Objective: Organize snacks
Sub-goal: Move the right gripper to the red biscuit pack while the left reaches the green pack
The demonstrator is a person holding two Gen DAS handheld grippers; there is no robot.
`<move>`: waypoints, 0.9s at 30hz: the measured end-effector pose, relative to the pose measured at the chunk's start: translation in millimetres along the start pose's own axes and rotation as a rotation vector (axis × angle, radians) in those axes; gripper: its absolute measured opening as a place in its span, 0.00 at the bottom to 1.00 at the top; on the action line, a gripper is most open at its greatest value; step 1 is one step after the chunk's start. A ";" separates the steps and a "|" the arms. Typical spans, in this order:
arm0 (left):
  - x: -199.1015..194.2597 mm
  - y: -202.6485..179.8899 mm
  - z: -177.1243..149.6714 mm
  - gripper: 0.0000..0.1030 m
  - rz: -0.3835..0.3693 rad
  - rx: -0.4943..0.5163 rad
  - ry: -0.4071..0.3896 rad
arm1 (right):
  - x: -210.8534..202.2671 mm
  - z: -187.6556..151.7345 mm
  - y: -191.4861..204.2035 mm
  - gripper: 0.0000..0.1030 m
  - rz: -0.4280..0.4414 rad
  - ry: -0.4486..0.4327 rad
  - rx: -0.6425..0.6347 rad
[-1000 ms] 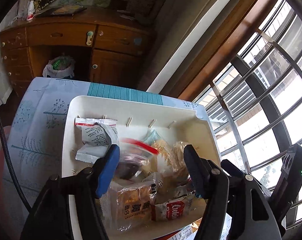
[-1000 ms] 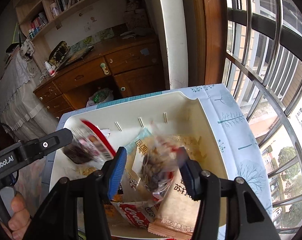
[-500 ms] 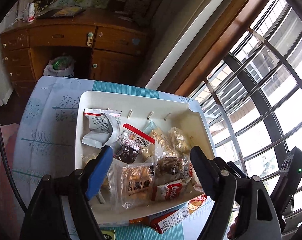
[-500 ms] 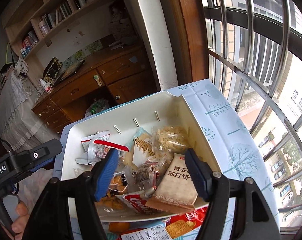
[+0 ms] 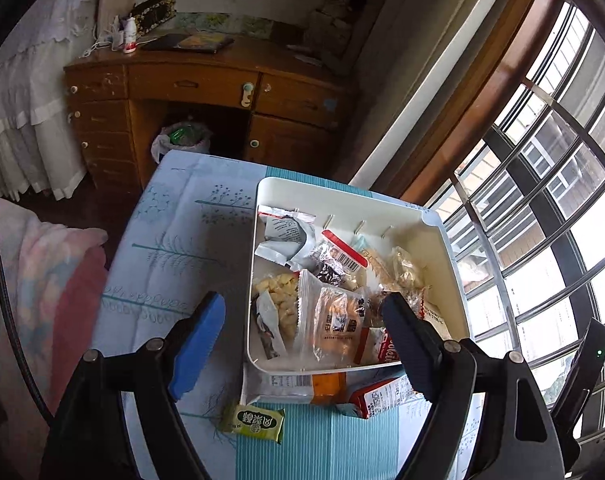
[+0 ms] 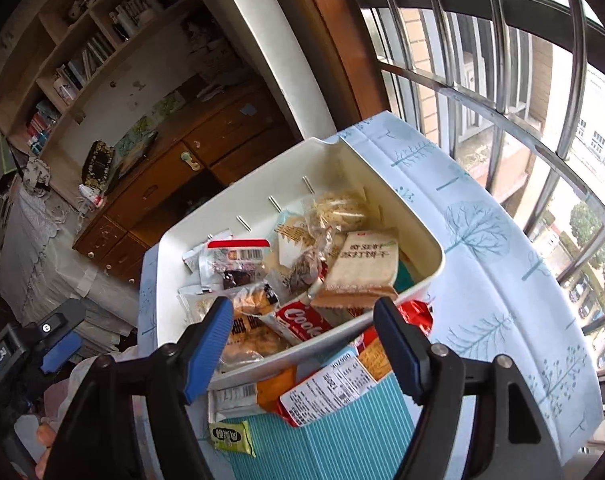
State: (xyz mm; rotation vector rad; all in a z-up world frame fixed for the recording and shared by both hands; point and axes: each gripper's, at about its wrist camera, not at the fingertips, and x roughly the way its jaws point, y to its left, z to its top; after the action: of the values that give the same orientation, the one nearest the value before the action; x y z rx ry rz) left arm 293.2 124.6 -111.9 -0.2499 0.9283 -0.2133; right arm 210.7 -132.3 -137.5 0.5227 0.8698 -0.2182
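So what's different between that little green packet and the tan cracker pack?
The green packet lies flat on the tablecloth, outside the white bin; the tan cracker pack sits inside it, propped on other snacks. The green packet looks much smaller, the tan pack among the biggest. Both are sealed, printed wrappers, untouched by either claw.

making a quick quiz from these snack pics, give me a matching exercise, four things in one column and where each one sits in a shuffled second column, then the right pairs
Things
1. green snack packet
2. red Cookie pack
3. packet with red strip and barcode
4. left gripper

Places
A. inside the white bin, by its near wall
B. on the striped tablecloth, outside the bin
C. above the bin's near left corner, holding nothing
D. inside the bin, towards its far left

Pairs: 1-B, 2-A, 3-D, 4-C
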 end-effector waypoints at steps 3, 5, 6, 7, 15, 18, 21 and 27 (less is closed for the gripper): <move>-6.6 8.4 -10.2 0.78 0.019 -0.032 0.026 | -0.5 -3.9 -5.8 0.71 0.002 0.035 0.043; -9.4 15.1 -19.3 0.78 0.042 -0.055 0.041 | -1.0 -5.7 -10.7 0.71 0.012 0.062 0.085; -10.0 18.8 -24.4 0.78 0.052 -0.063 0.051 | -1.2 -6.3 -12.4 0.71 0.013 0.074 0.100; -9.0 21.7 -29.7 0.78 0.064 -0.072 0.066 | -1.3 -7.4 -14.0 0.71 0.014 0.085 0.112; 22.5 40.6 -72.9 0.78 0.170 -0.117 0.216 | 22.0 -10.7 -31.1 0.71 0.011 0.236 0.193; 37.7 43.6 -85.4 0.78 0.193 -0.145 0.264 | 34.3 -10.5 -41.3 0.71 0.002 0.300 0.234; 48.9 44.0 -95.9 0.78 0.207 -0.145 0.296 | 49.1 -12.3 -54.9 0.71 0.003 0.364 0.307; 70.0 46.0 -112.4 0.78 0.234 -0.165 0.349 | 73.4 -19.5 -73.9 0.71 0.028 0.468 0.440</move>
State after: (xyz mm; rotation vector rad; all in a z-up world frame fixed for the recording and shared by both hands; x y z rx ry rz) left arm 246.4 134.7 -243.7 -0.2582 1.3141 0.0390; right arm 215.3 -183.3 -230.3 1.0226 1.2773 -0.2683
